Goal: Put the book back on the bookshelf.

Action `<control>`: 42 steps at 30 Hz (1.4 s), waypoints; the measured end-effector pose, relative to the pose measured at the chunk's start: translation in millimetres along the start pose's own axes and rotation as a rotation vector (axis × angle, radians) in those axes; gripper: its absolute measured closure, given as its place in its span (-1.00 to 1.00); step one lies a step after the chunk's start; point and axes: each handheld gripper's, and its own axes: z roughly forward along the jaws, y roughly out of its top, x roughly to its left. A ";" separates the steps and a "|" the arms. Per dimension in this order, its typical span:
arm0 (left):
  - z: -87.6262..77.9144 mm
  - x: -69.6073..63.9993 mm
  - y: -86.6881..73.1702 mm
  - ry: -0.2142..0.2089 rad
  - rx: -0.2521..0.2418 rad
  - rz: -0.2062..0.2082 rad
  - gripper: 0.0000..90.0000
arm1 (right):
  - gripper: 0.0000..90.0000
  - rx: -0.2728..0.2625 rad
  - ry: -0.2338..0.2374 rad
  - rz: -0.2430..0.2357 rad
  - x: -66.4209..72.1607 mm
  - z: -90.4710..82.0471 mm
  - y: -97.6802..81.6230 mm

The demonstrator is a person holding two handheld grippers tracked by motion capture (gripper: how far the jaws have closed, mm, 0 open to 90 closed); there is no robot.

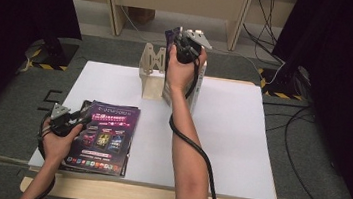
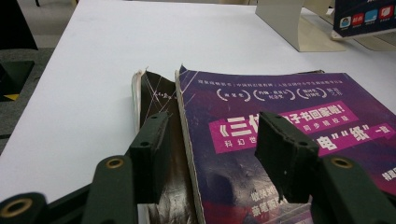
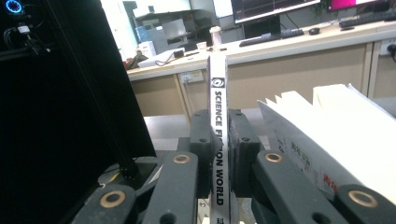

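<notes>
**Magazine held upright over the rack**

Magazine, thin and white-spined (image 3: pixel 217 121), stands on edge between the pads of the right gripper (image 3: pixel 218 154), which pinches it across its thickness. Its long axis runs vertically, the spine faces the right gripper's camera, and the black lettering "SCIENCE FICTION WORLD" reads downward. From the high view the right gripper (image 1: pixel 186 46) holds it raised above the pale wooden book rack (image 1: pixel 151 71) at the far edge of the white surface (image 1: pixel 240 137), beside white-paged magazines already standing there (image 3: pixel 336 140). Near the front left corner, the left gripper (image 2: pixel 212 154) hangs with jaws spread over a purple-covered magazine stack (image 2: pixel 289 140) lying flat.
</notes>
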 end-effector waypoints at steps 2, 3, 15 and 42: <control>-0.1 0.2 0.0 -0.001 0.000 -0.001 -0.01 | 0.81 -0.017 -0.003 -0.005 0.1 -3.3 -0.6; -0.2 0.3 0.0 -0.002 -0.001 -0.002 -0.01 | 0.80 -0.027 -0.002 -0.001 0.6 -6.2 0.4; -0.1 -0.7 -0.2 0.002 -0.003 0.006 -0.01 | 0.80 0.002 0.008 -0.094 8.0 -54.2 -10.7; -0.5 -1.1 -0.2 0.001 -0.006 0.006 -0.01 | 0.54 0.110 -0.046 -0.028 -6.3 -93.7 -29.7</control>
